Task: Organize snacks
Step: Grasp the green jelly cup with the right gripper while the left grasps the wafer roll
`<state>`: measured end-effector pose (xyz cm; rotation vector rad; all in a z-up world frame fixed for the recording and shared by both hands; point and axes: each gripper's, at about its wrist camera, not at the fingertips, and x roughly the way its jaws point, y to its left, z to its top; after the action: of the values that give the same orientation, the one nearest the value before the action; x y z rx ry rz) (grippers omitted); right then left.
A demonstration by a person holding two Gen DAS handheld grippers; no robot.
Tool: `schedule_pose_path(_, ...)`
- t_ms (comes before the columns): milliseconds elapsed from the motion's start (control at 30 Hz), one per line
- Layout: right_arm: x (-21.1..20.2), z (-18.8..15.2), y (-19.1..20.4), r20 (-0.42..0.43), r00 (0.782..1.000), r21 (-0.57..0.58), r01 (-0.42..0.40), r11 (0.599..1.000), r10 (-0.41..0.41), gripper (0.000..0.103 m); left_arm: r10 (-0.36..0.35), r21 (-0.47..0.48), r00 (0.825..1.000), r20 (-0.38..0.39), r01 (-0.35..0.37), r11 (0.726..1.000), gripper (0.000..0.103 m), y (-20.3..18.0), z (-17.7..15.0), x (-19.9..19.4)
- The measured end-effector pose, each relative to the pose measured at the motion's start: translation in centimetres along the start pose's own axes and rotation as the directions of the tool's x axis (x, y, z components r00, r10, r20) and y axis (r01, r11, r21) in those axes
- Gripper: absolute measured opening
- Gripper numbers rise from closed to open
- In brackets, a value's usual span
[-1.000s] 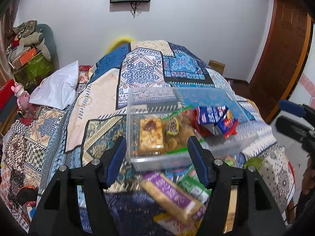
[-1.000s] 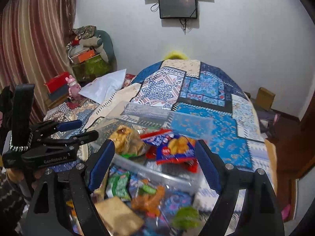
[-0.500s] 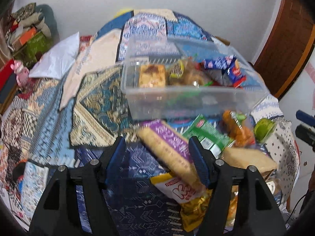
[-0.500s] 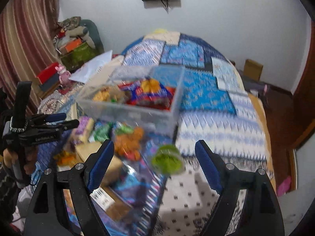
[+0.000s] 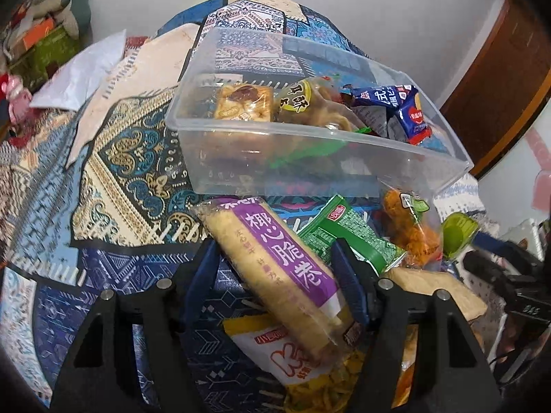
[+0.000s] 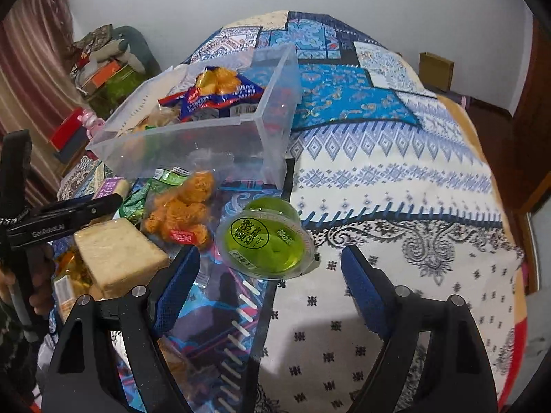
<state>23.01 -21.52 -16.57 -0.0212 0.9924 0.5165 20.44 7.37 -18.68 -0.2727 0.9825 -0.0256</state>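
A clear plastic bin (image 5: 310, 158) (image 6: 206, 137) on the quilted bed holds several snack packs. Loose snacks lie in front of it. My left gripper (image 5: 275, 258) is open, its fingers on either side of a long purple-labelled wafer roll pack (image 5: 275, 265). My right gripper (image 6: 270, 265) is open, just short of a green jelly cup (image 6: 267, 241). An orange fried-snack bag (image 6: 182, 210) (image 5: 409, 227), a green packet (image 5: 344, 234) and a tan cake block (image 6: 117, 251) lie between them. The left gripper also shows in the right wrist view (image 6: 62, 216).
The patterned quilt (image 6: 396, 179) covers the bed. A white pillow (image 5: 82, 72) and stacked clutter (image 6: 103, 65) sit at the far left. A white-and-red packet (image 5: 275, 351) and a yellow bag (image 5: 327, 389) lie under the wafer pack. A wooden door (image 5: 499, 79) stands at the right.
Both grippers have dropped down and moved in toward the loose snacks. The left one now straddles the wafer pack; the right one has come close to the jelly cup. Both stay open.
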Motion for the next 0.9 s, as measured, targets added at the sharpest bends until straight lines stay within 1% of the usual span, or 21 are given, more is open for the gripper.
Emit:
schedule_pose_path(67,0.4,0.0,0.2,-0.002,1.000,0.003,-0.006,1.000,0.006,0.080,-0.005,-0.006,1.000,0.008,0.005,1.000,0.061,0.2,-0.2,-0.2)
schedule_pose_path(100,0.5,0.0,0.3,0.001,1.000,0.004,-0.005,1.000,0.005,0.073,-0.005,-0.007,1.000,0.014,0.005,1.000,0.055,0.2,-0.3,-0.4)
schedule_pose_path(133,0.7,0.1,0.3,-0.001,1.000,0.004,-0.006,1.000,0.006,0.068,-0.004,-0.006,1.000,0.020,0.004,1.000,0.055,0.2,-0.4,-0.6)
schedule_pose_path(167,1.0,0.1,0.4,-0.007,1.000,0.006,-0.012,1.000,0.012,0.058,-0.007,-0.004,1.000,0.026,0.007,1.000,0.049,0.2,-0.5,-0.8)
schedule_pose_path(233,1.1,0.2,0.3,0.000,1.000,0.015,-0.018,1.000,0.018,0.058,-0.018,-0.003,0.999,0.032,0.018,1.000,0.044,0.2,-0.6,-1.3)
schedule_pose_path(267,1.0,0.1,0.3,0.008,1.000,0.015,-0.016,1.000,0.016,0.057,-0.023,-0.005,0.999,0.034,0.023,1.000,0.041,0.1,-0.6,-1.5)
schedule_pose_path(300,0.9,0.1,0.4,0.010,1.000,0.012,-0.016,1.000,0.016,0.057,-0.025,-0.006,0.999,0.039,0.026,1.000,0.034,0.1,-0.6,-1.7)
schedule_pose_path(400,0.6,-0.1,0.4,0.019,1.000,0.005,-0.005,1.000,0.004,0.057,-0.049,-0.013,0.998,0.048,0.049,0.999,0.029,-0.2,-0.4,-2.5)
schedule_pose_path(600,-0.8,0.0,0.1,0.048,0.999,0.021,-0.023,1.000,0.022,0.056,-0.062,0.006,0.994,0.087,0.062,0.998,0.024,-1.5,-0.4,-4.3)
schedule_pose_path(767,-2.7,0.5,0.1,0.100,0.995,0.016,-0.023,1.000,0.021,0.056,-0.074,0.026,0.988,0.135,0.071,0.997,0.022,-2.6,0.0,-6.4)
schedule_pose_path(900,-4.0,1.4,0.4,0.146,0.989,0.008,-0.029,1.000,0.028,0.056,-0.077,0.055,0.980,0.185,0.068,0.996,0.022,-3.5,0.7,-8.1)
